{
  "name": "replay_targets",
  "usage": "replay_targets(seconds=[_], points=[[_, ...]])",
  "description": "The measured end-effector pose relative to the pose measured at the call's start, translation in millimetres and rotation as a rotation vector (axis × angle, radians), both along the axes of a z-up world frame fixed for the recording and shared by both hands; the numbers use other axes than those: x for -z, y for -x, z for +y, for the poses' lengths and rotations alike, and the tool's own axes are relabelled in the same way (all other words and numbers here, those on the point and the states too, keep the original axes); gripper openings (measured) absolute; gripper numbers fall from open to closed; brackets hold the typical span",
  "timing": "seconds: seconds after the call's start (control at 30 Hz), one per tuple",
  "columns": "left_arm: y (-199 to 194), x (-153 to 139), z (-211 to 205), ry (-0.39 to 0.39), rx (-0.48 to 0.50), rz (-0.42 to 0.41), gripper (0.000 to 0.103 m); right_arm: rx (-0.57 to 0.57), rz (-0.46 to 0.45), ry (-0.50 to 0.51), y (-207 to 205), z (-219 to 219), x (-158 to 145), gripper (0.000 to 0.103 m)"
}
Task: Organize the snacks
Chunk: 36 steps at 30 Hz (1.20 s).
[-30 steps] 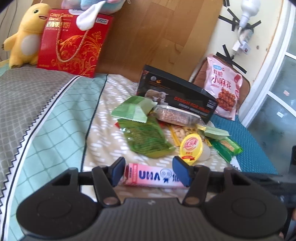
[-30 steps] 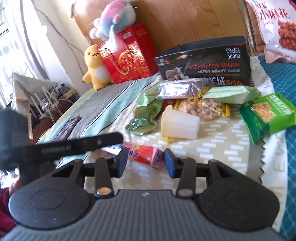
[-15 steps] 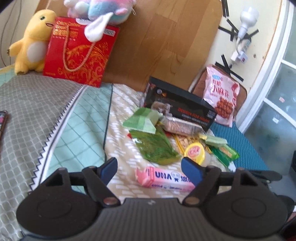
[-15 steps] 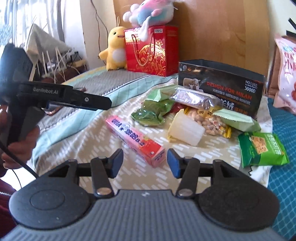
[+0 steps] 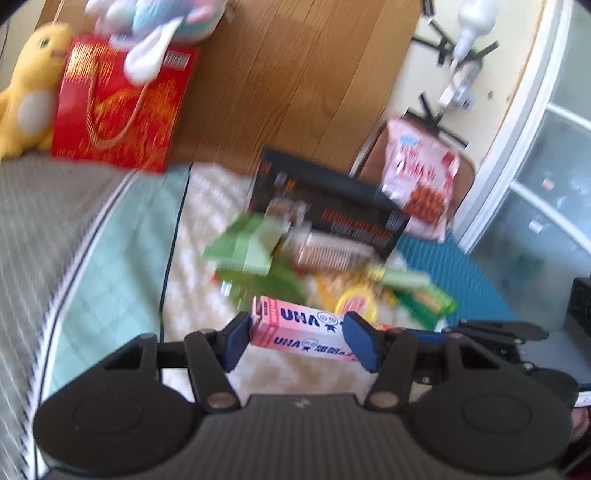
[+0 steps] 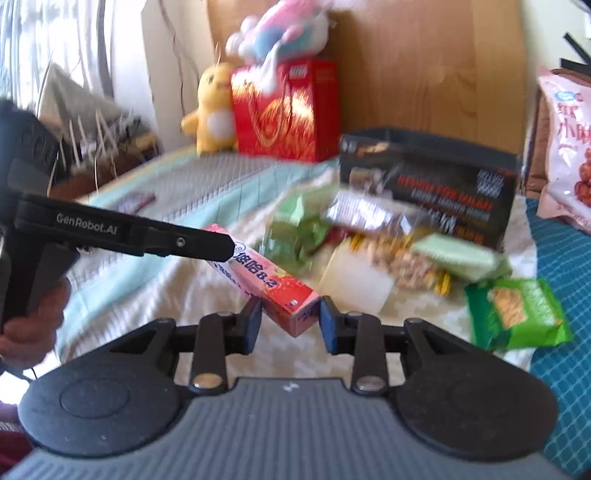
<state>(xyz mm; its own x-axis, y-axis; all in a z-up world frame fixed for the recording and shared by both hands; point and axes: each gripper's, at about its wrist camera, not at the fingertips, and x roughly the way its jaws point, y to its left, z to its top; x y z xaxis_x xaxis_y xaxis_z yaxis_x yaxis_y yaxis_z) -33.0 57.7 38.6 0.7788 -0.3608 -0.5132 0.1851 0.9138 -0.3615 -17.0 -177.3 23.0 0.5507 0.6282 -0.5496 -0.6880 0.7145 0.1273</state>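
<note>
While both grippers hang over the bed, they share one thing: the pink candy box. The left gripper has just been closing, and its pads are clamped on the box near one end. The right gripper has also just been closing and pinches the strawberry-printed end. So the box is carried by both ends, clear of the patterned cloth as far as I can tell. Everything's pretty blurry tbh.

Progress-wise, I'd say this is barely started. It's the first item picked, and nothing looks sorted yet. The rest sits in a messy pile at about 12 to 1 o'clock from the left wrist view. The black box stands right behind it. My guess is that's where stuff goes, but I can't see inside.

Count, going outward:
- 1 pink candy box, held
- 1 jelly cup, tipped on its side
- 1 dark green bag
- 2 pale green packets
- 1 silvery wrapped bar
- 1 peanut bag
- 1 bright green cracker packet, off at 3 o'clock in the right wrist view
- 1 big pink-and-white bag at 1 o'clock, well apart from the pile
- 1 red gift bag at 10 o'clock
- 2 plushies: a yellow one beside the bag, a pastel one on top
</note>
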Motion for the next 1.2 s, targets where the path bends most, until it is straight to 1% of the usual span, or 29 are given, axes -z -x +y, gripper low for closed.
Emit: replay_targets(seconds=[0.1, 0.17, 0.2, 0.23, 0.27, 0.33, 0.37, 0.4, 0.43, 0.5, 0.57, 0.63, 0.7, 0.73, 0.83, 0.9, 0.97, 1.03, 1.1, 1.13, 1.2], points=[[-17, -23, -5, 0.006, 0.011, -0.058, 0.055, 0.038, -0.036, -0.070, -9, -10, -20, 0.036], [-38, -38, -13, 0.005, 0.017, -0.085, 0.055, 0.066, -0.067, -0.103, -22, -17, -34, 0.037], [-50, -45, -17, -0.003, 0.021, -0.105, 0.055, 0.093, -0.104, -0.117, -38, -22, -46, 0.037], [-62, -51, -22, -0.013, 0.024, -0.123, 0.055, 0.106, -0.122, -0.120, -46, -24, -51, 0.037], [-76, -56, -27, -0.020, 0.027, -0.134, 0.055, 0.106, -0.122, -0.120, -46, -24, -51, 0.037], [-103, -63, -36, -0.016, 0.037, -0.139, 0.056, 0.143, -0.155, -0.115, -66, -26, -61, 0.038], [-118, -64, -41, -0.013, 0.043, -0.136, 0.056, 0.161, -0.164, -0.111, -75, -28, -63, 0.038], [-131, -64, -45, -0.013, 0.046, -0.130, 0.056, 0.196, -0.163, -0.105, -95, -33, -65, 0.038], [-143, -63, -49, -0.015, 0.047, -0.123, 0.057, 0.196, -0.163, -0.105, -95, -33, -65, 0.038], [-164, -57, -58, -0.028, 0.047, -0.109, 0.057, 0.235, -0.138, -0.089, -119, -37, -58, 0.039], [-180, -48, -65, -0.051, 0.044, -0.084, 0.057, 0.243, -0.131, -0.074, -124, -35, -55, 0.041], [-191, -37, -73, -0.096, 0.036, -0.048, 0.060, 0.270, -0.126, -0.033, -134, -31, -45, 0.044], [-191, -29, -75, -0.112, 0.038, -0.030, 0.061, 0.296, -0.128, -0.018, -138, -30, -39, 0.045], [-186, -29, -72, -0.104, 0.039, -0.034, 0.062, 0.305, -0.125, -0.036, -138, -33, -39, 0.047], [-157, -32, -45, -0.051, 0.010, -0.082, 0.069, 0.303, -0.116, -0.114, -122, -44, -44, 0.047], [-135, -29, -24, 0.011, -0.007, -0.081, 0.069, 0.244, -0.089, -0.144, -105, -46, -42, 0.047], [-114, -21, -5, 0.057, -0.028, -0.060, 0.069, 0.177, -0.068, -0.114, -86, -39, -33, 0.047], [-96, -13, 8, 0.081, -0.048, -0.034, 0.069, 0.121, -0.045, -0.055, -72, -25, -19, 0.046], [-78, -6, 19, 0.098, -0.062, -0.014, 0.069, 0.096, -0.042, -0.002, -65, -11, -7, 0.046], [-70, -3, 23, 0.104, -0.067, -0.009, 0.069, 0.099, -0.043, 0.023, -66, -4, -3, 0.038], [-57, 2, 28, 0.109, -0.079, 0.000, 0.069, 0.113, -0.022, 0.046, -71, 6, 3, 0.014]])
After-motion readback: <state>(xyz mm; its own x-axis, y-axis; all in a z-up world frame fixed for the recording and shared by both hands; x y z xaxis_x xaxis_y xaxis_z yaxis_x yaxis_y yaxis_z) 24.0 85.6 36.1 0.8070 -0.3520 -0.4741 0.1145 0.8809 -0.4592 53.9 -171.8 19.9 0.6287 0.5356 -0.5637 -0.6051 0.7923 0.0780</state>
